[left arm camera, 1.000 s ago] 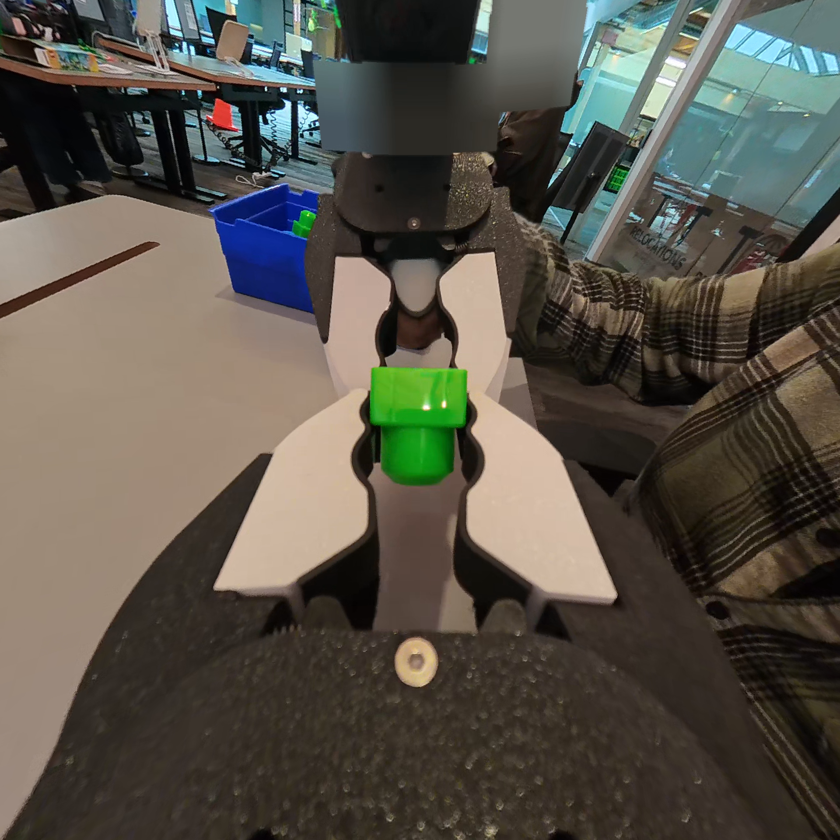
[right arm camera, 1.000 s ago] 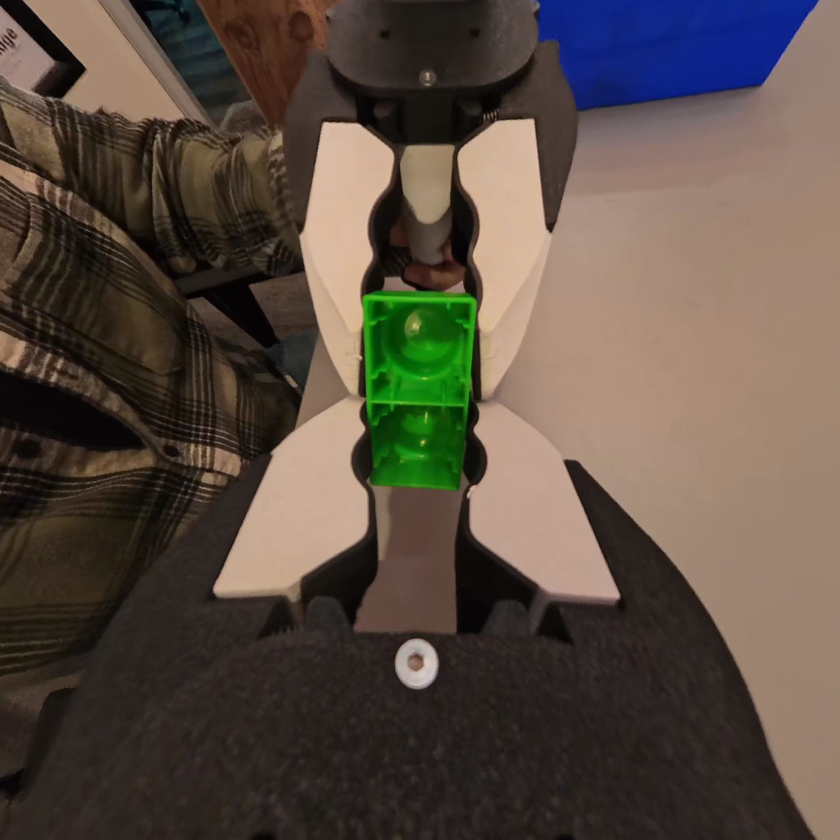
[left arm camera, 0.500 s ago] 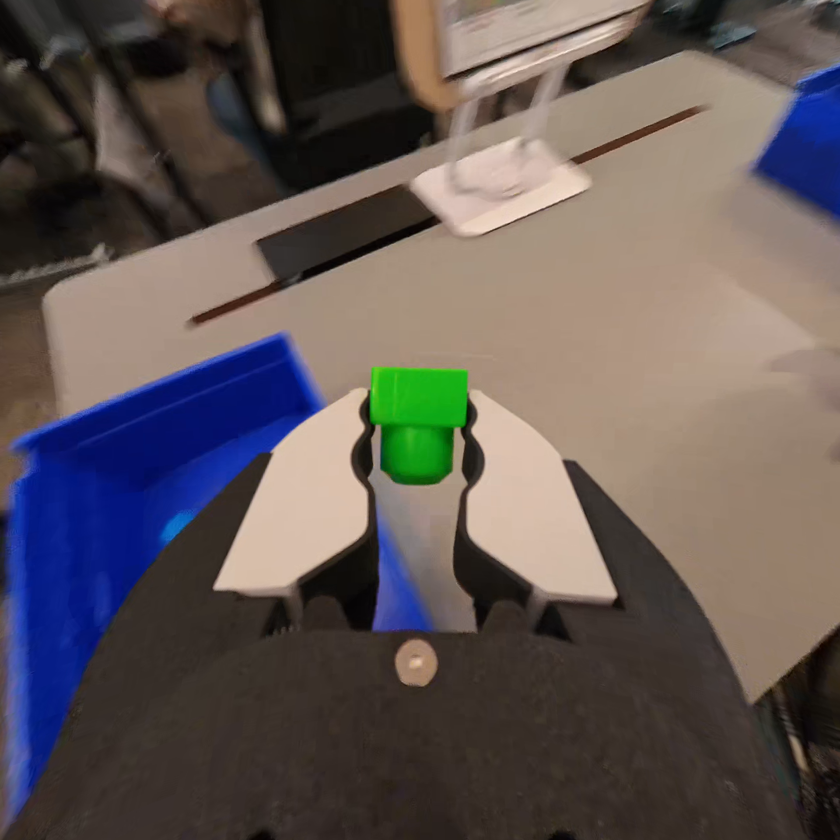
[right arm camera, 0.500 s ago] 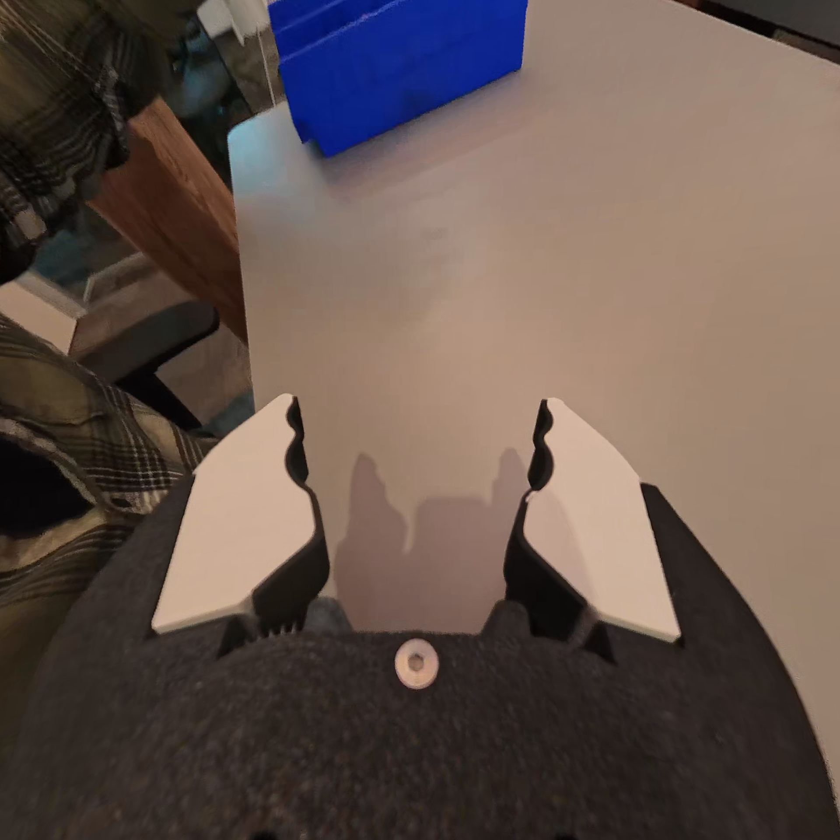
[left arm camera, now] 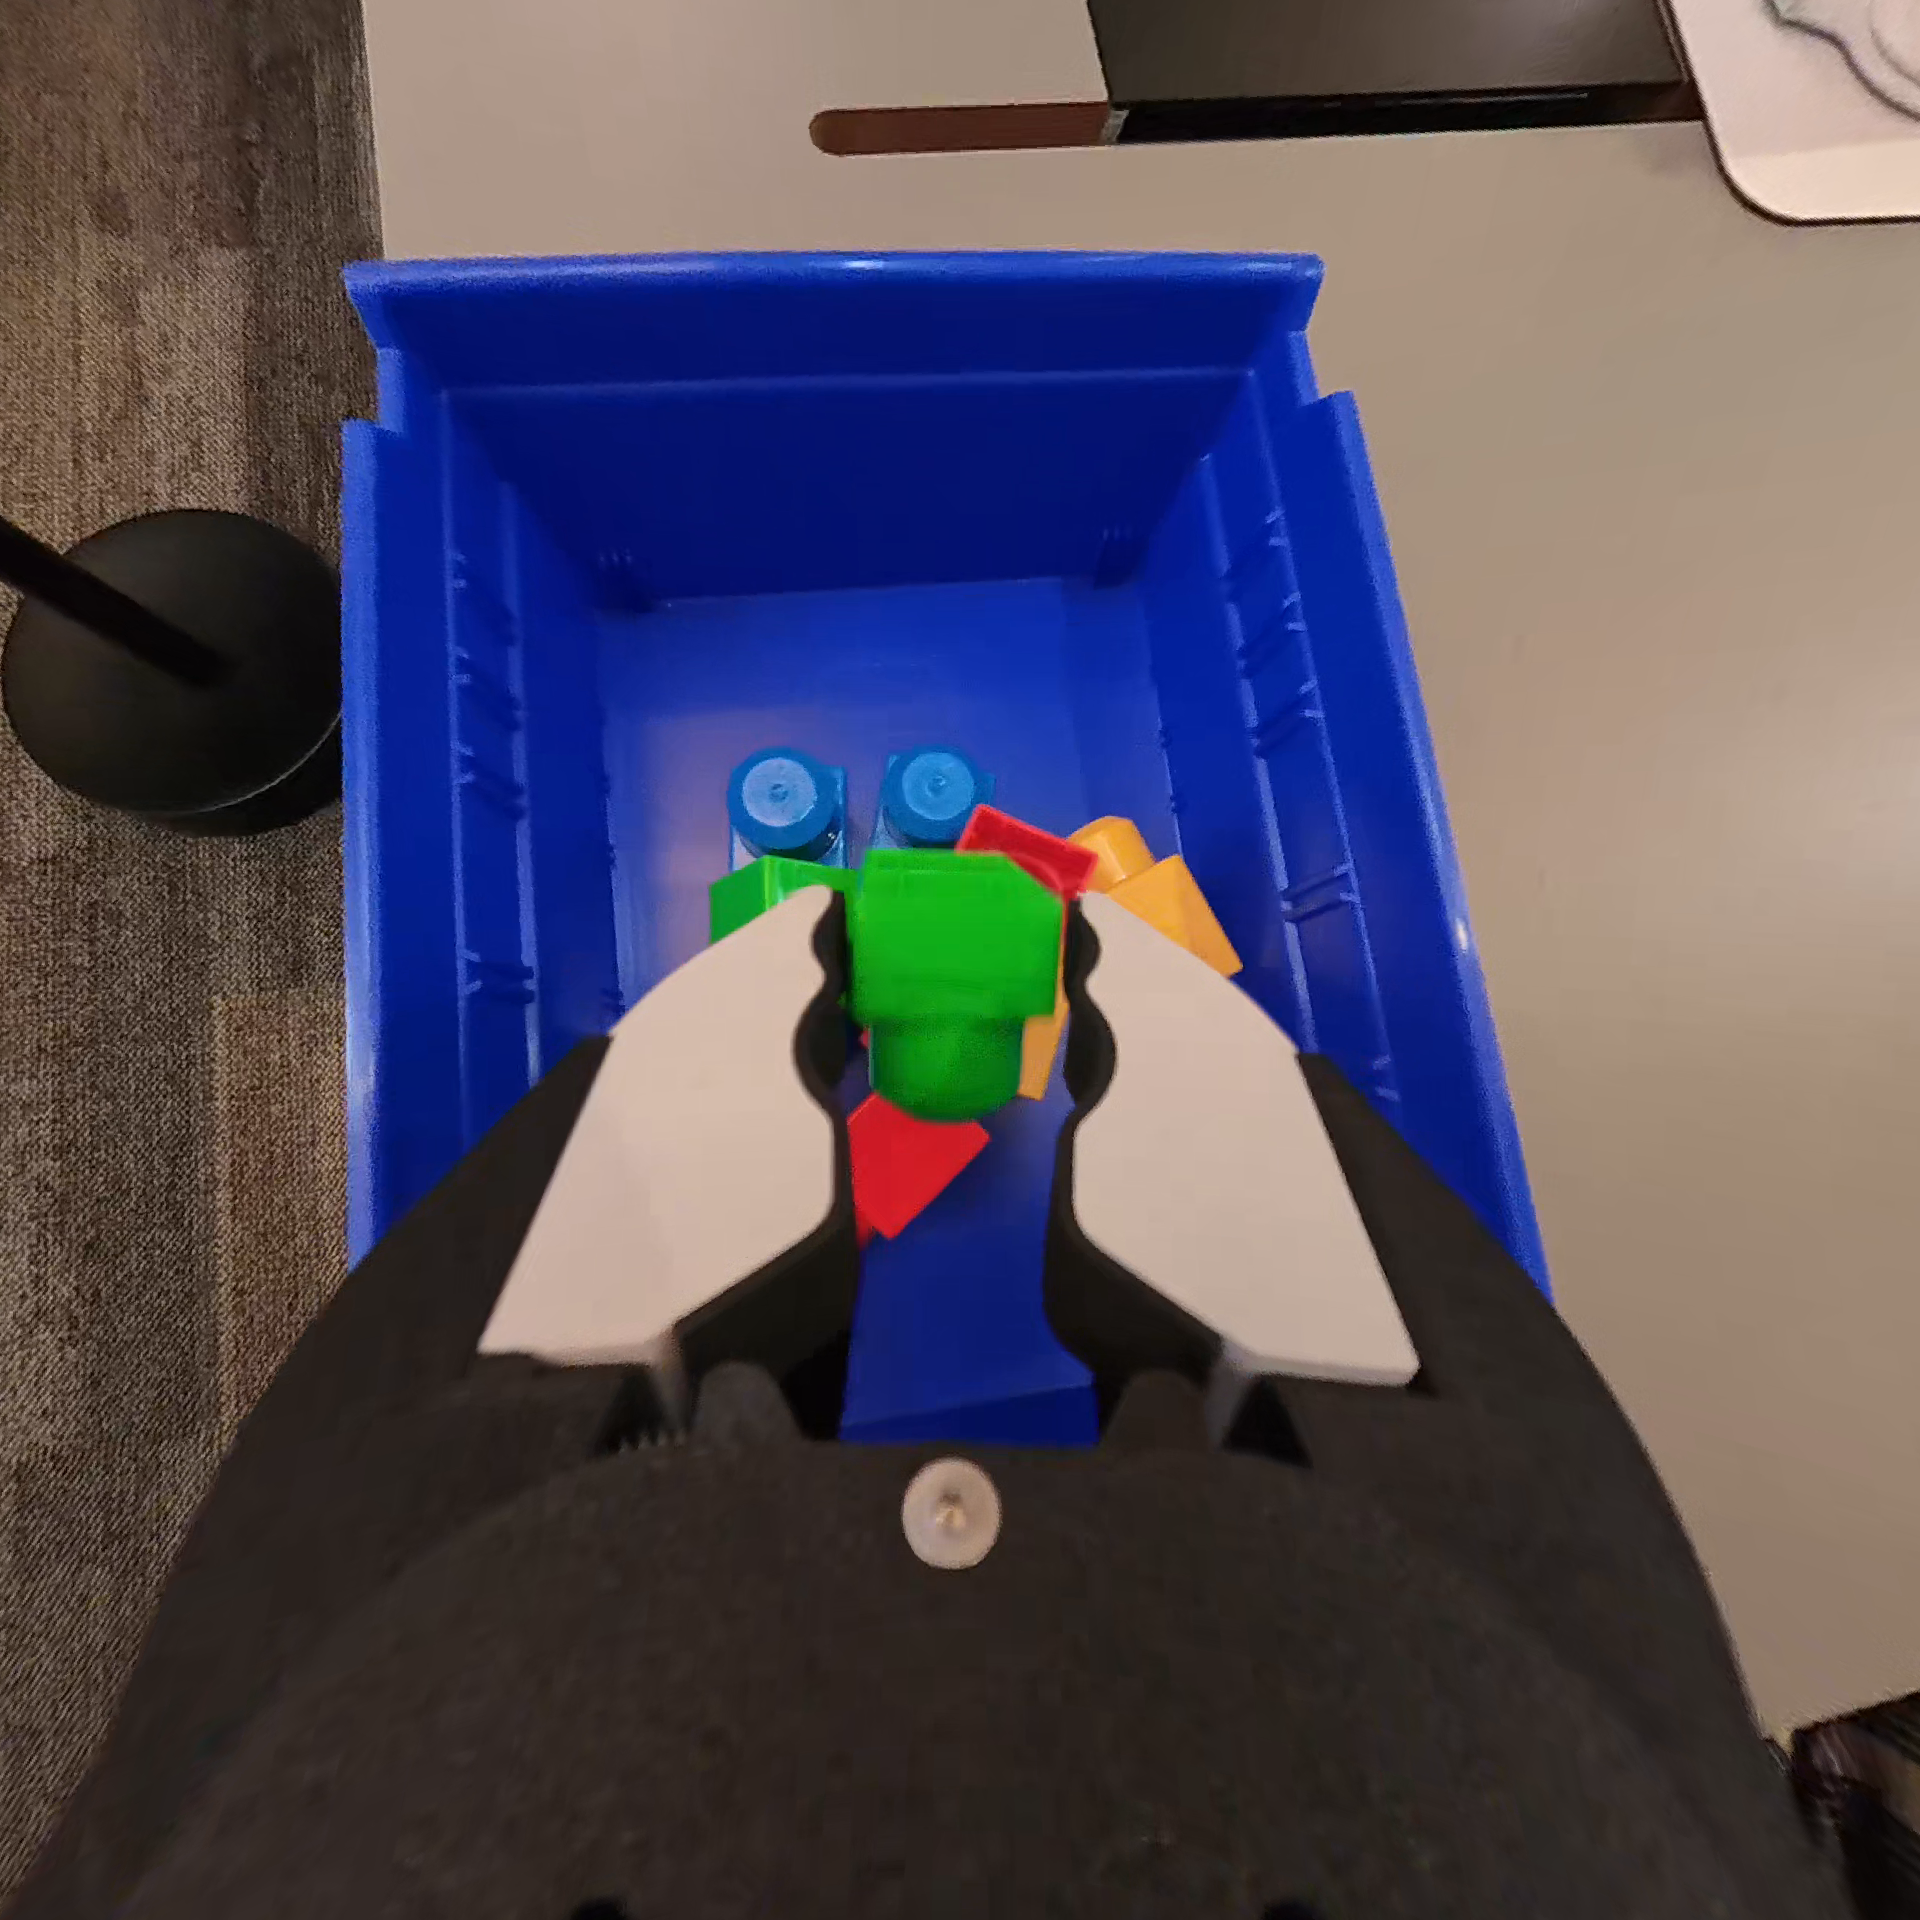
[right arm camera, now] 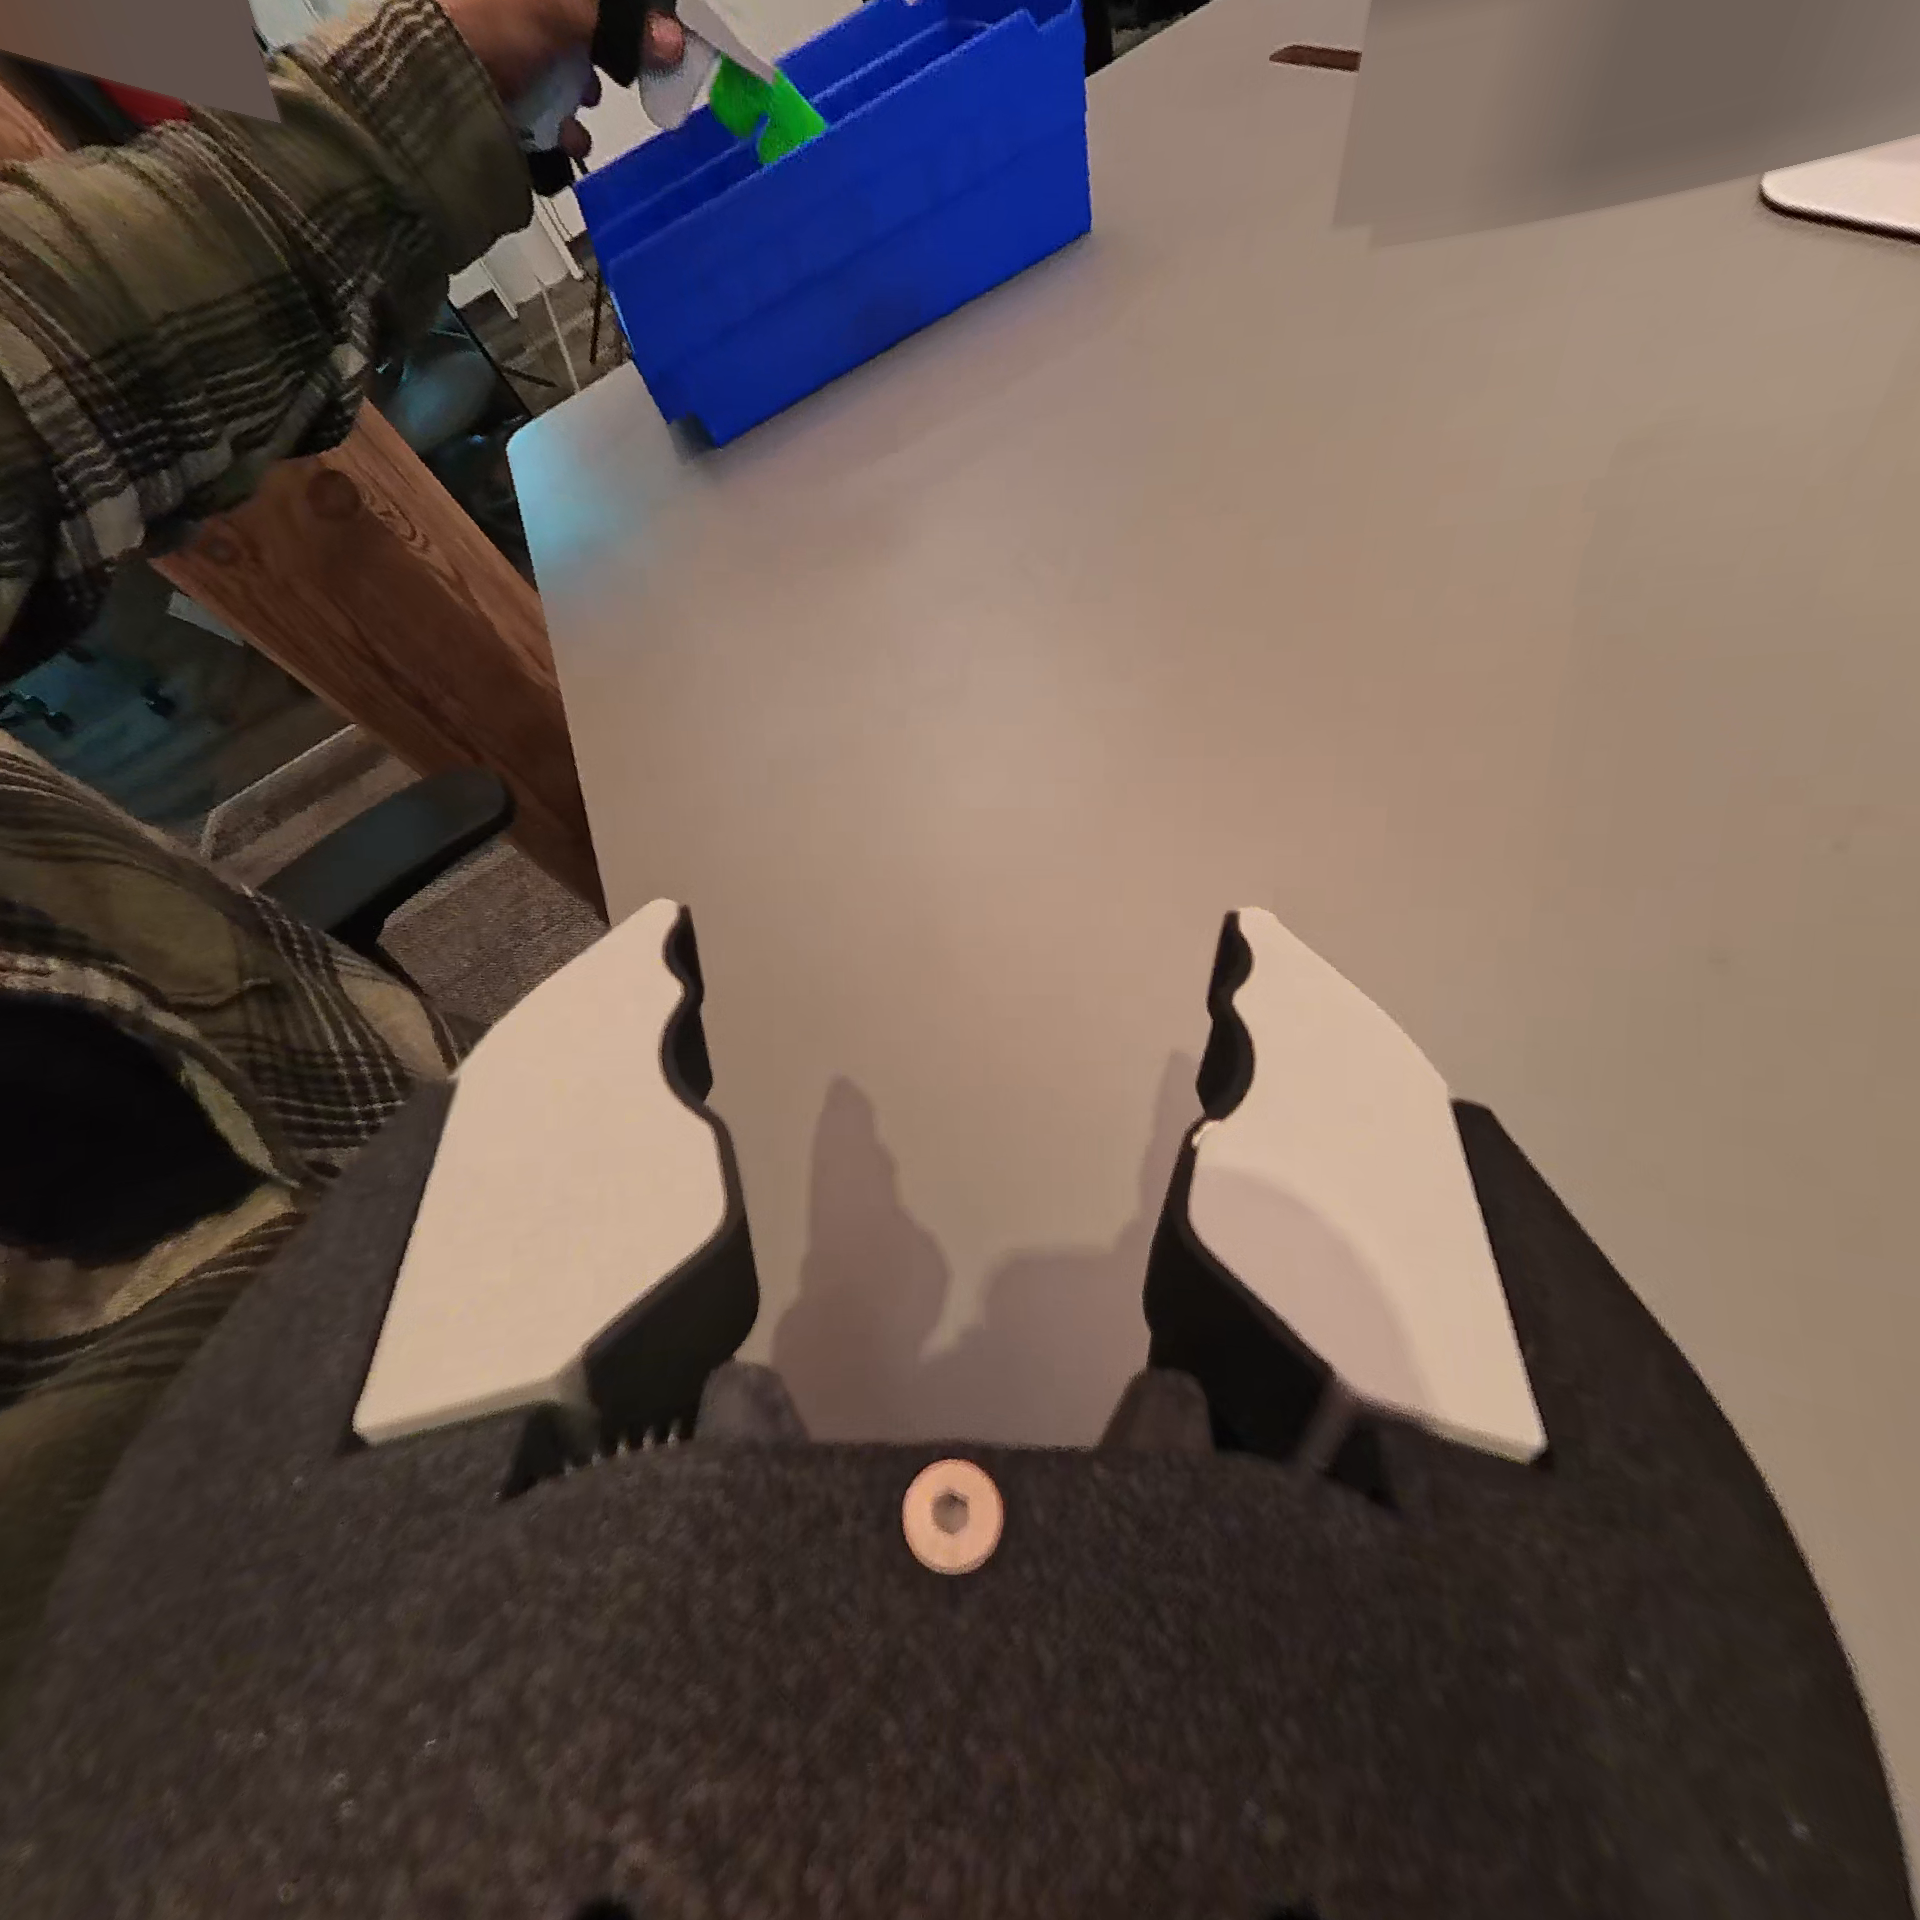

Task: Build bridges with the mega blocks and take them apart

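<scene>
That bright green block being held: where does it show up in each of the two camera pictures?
Left wrist view: green block at picture centre, clamped between the near jaws, above the blue bin.
Right wrist view: the same block sits small at the top left, held over the bin by the far gripper.
Shared landmark: the blue bin on the grey table.

Left gripper above bin, w/ held block between fingers. Inside bin, below: two-stud block toward far side, other blocks just right of & under it. Bin on table near far-left corner. Right gripper over table's near part, well apart from bin
</scene>
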Available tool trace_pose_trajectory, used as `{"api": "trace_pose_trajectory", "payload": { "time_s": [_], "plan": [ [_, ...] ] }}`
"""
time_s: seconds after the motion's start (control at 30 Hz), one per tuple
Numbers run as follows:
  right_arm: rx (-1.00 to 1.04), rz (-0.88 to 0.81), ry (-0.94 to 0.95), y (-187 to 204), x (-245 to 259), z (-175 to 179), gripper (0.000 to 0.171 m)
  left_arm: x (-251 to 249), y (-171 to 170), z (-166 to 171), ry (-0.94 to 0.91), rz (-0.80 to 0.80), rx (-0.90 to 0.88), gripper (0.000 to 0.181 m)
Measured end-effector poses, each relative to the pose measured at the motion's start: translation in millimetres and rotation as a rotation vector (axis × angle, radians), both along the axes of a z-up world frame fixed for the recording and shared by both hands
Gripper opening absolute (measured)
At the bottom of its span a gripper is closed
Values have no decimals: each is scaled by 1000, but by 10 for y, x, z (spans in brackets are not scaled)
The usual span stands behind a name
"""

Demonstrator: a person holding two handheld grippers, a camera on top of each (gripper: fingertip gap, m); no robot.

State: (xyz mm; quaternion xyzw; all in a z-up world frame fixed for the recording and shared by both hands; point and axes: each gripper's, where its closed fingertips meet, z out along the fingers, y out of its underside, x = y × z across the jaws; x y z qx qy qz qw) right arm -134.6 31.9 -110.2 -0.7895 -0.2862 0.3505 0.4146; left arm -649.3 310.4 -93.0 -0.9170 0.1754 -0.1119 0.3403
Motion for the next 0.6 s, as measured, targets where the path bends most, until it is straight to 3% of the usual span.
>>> {"api": "trace_pose_trajectory", "payload": {
  "time_s": [0.17, 0.33, 0.43, 0.6],
  "plan": [
    [-10, -19, -19, -9, 43, -67, 93, 48, 30, 146, -18, 4, 49, 60],
    [-7, -58, -16, -8, 116, -77, 93, 658, -88, 746, -96, -131, 230, 72],
    [-3, -103, -5, -4, 228, -17, 93, 1355, -394, 992, -130, -289, 325, 83],
    [33, -184, -45, -76, 607, 246, 93, 2582, -1199, 958, -228, -586, 400, 86]
  ]
}}
